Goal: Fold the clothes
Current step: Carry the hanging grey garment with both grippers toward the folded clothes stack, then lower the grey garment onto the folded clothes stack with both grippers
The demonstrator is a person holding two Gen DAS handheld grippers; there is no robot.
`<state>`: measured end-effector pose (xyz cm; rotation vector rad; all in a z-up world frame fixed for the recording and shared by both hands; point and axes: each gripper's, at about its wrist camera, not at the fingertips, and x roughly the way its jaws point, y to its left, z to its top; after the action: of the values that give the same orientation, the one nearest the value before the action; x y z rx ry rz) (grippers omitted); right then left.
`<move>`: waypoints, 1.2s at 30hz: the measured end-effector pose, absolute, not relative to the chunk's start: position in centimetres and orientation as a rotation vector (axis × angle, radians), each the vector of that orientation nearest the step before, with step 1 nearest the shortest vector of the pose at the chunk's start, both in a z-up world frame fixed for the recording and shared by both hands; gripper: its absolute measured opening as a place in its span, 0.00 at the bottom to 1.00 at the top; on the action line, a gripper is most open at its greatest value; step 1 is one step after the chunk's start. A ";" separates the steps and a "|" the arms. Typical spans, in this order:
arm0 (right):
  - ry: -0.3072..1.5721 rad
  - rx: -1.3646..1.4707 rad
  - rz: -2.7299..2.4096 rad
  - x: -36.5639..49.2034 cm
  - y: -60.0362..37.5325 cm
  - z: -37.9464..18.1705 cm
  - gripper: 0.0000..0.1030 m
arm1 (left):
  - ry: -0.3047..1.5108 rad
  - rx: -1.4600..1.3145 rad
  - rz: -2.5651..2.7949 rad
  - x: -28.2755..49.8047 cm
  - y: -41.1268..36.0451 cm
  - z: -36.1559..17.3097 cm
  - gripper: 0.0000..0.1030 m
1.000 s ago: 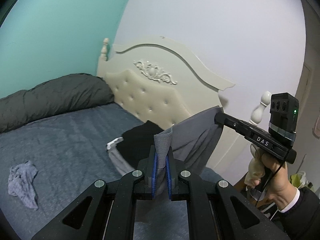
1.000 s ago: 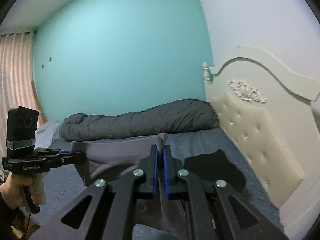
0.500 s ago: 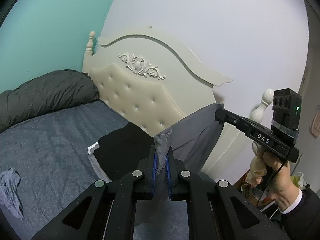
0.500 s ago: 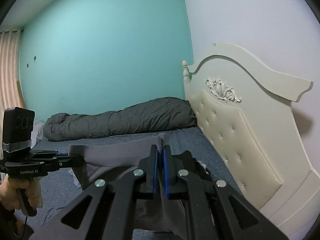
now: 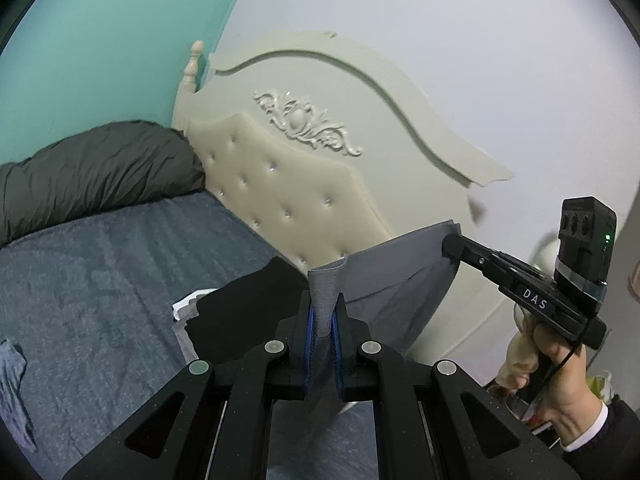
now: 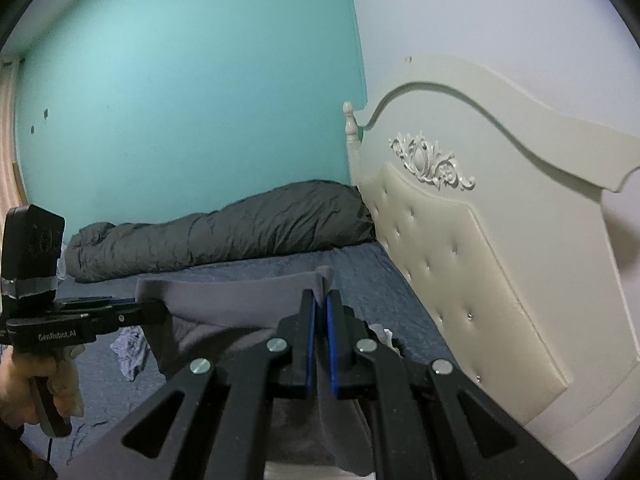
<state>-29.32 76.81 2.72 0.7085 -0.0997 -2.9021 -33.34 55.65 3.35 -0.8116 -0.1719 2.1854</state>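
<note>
A grey garment (image 5: 384, 276) hangs stretched in the air between both grippers, above the bed. My left gripper (image 5: 323, 308) is shut on one top corner of it, a ribbed edge sticking up between the blue pads. My right gripper (image 6: 320, 300) is shut on the other top corner, and the grey garment (image 6: 240, 300) spreads leftward from it. In the left wrist view the right gripper (image 5: 450, 242) pinches the cloth at right, held by a hand (image 5: 568, 380). In the right wrist view the left gripper (image 6: 154, 310) shows at left. The garment's lower part is hidden behind the gripper bodies.
A black garment (image 5: 248, 300) lies on the blue-grey bed (image 5: 100, 272) near the cream tufted headboard (image 5: 288, 188). A dark rolled duvet (image 6: 224, 232) lies along the teal wall. A small crumpled grey cloth (image 5: 14, 392) sits on the bed at left.
Both grippers have kept their hold on the grey garment while both views panned a little; the headboard sits more central now and the crumpled cloth has slid toward the frame's edge.
</note>
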 end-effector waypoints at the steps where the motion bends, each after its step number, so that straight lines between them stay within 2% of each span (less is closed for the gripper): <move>1: -0.094 0.721 -2.902 -30.1 76.8 2.3 0.05 | -0.170 -0.821 2.188 -34.1 55.8 3.0 0.08; 11: -0.012 0.843 -2.894 -38.2 77.5 -1.3 0.05 | -0.184 -0.920 2.163 -41.5 57.7 -0.6 0.08; 22: 0.061 1.075 -2.813 -45.3 78.1 -7.8 0.05 | -0.250 -1.122 2.118 -48.2 58.8 -9.2 0.08; 28: 0.059 1.151 -2.782 -47.0 78.6 -10.0 0.05 | -0.277 -1.175 2.104 -49.9 59.1 -12.0 0.09; 34: -0.112 1.178 -2.815 -47.9 80.6 -10.6 0.11 | -0.301 -1.179 2.136 -50.6 58.2 -12.4 0.30; 36: -0.160 1.133 -2.826 -47.5 81.1 -9.9 0.13 | -0.328 -1.138 2.171 -50.4 57.1 -11.8 0.54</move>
<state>-47.51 81.08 -9.86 1.1333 -0.1598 -2.8258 -50.44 57.07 -11.78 -1.1379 -0.3277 2.1713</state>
